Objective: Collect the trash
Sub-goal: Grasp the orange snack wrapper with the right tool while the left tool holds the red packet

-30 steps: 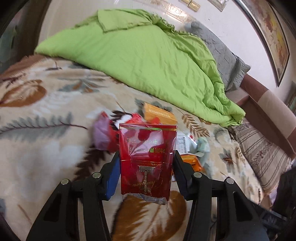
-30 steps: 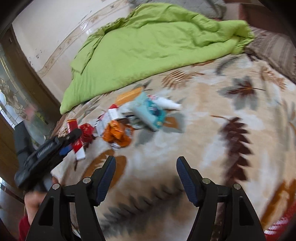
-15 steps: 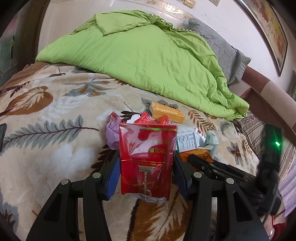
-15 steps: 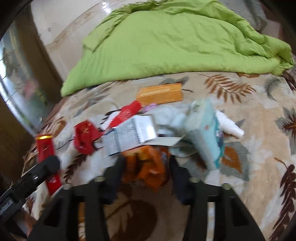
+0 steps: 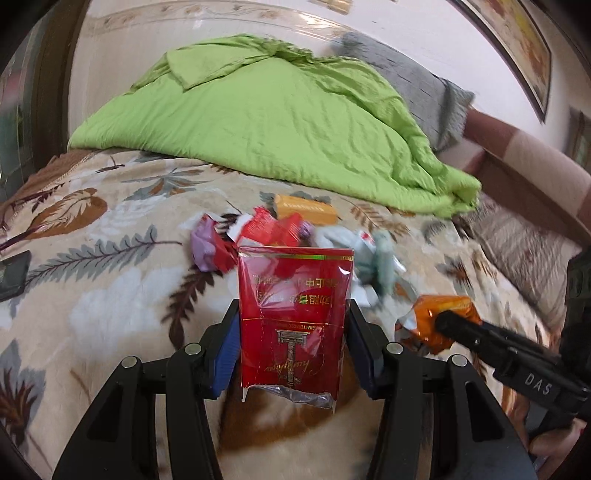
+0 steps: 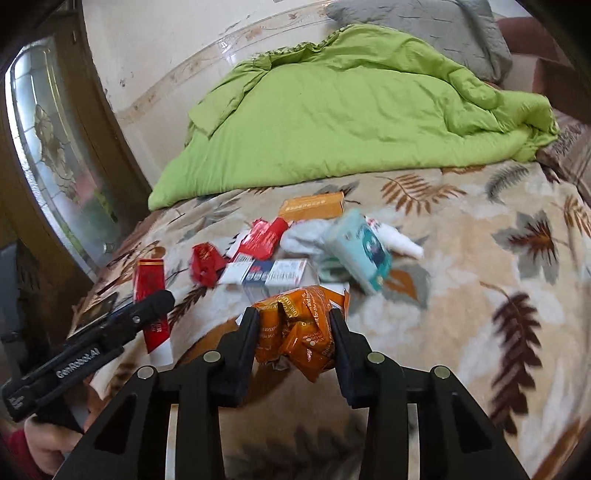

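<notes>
My left gripper (image 5: 292, 309) is shut on a red cigarette pack (image 5: 295, 280), held upright above the leaf-patterned blanket (image 5: 110, 295). My right gripper (image 6: 294, 314) has a crumpled orange wrapper (image 6: 299, 332) between its pads; its jaws are closing and press on the wrapper's sides. The left wrist view shows that orange wrapper (image 5: 428, 314) at the right gripper's tip, low on the right. Behind both lies a trash pile: an orange box (image 6: 312, 205), a teal pack (image 6: 360, 251), a white bottle (image 6: 399, 240), red wrappers (image 6: 264, 236) and a white-and-blue box (image 6: 266, 271).
A rumpled green quilt (image 6: 351, 110) covers the far half of the bed, with a grey pillow (image 6: 424, 18) behind it. A dark phone (image 5: 13, 275) lies at the blanket's left edge. A glass door (image 6: 48, 147) stands at the left. A hand (image 6: 48, 446) holds the left gripper.
The right gripper came in over the orange wrapper and narrowed its jaws onto it. The left gripper shifted sideways, still holding the red pack.
</notes>
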`<state>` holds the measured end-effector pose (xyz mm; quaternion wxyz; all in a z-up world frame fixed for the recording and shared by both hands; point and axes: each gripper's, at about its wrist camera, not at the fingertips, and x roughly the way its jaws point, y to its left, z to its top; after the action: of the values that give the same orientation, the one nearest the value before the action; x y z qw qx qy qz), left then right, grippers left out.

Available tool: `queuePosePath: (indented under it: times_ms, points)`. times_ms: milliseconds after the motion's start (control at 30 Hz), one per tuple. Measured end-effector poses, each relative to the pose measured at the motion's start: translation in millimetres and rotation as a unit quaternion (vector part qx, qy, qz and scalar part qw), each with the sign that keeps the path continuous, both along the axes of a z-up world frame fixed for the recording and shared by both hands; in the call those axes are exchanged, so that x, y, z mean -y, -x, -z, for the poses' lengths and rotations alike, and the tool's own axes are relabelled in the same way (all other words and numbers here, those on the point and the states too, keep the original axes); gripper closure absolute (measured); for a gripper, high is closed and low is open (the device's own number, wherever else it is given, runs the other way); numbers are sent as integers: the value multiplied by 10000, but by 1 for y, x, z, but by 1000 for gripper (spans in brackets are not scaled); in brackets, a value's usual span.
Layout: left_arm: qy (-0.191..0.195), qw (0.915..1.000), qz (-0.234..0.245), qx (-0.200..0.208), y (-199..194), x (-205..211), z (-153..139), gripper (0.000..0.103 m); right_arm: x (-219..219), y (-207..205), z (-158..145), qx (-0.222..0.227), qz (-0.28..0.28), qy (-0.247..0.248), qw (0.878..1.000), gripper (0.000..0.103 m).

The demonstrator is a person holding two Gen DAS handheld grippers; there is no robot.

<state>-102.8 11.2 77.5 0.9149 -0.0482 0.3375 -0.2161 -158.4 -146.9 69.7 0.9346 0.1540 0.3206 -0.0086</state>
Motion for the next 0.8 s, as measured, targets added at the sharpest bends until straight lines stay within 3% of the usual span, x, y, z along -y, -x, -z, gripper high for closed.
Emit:
queuePosePath:
  times_ms: [200,433,800]
  points:
    - [-356,9991,54,205,39,10,5,51,0,38,-6,185,17,4,9998,62]
    - [-822,9957,-61,433,37,24,13,51,11,38,-3,136,238,-153,9995,62]
    - [-1019,9936,-141,461,32,26,18,51,10,34,-2,68,308,-29,9995,62]
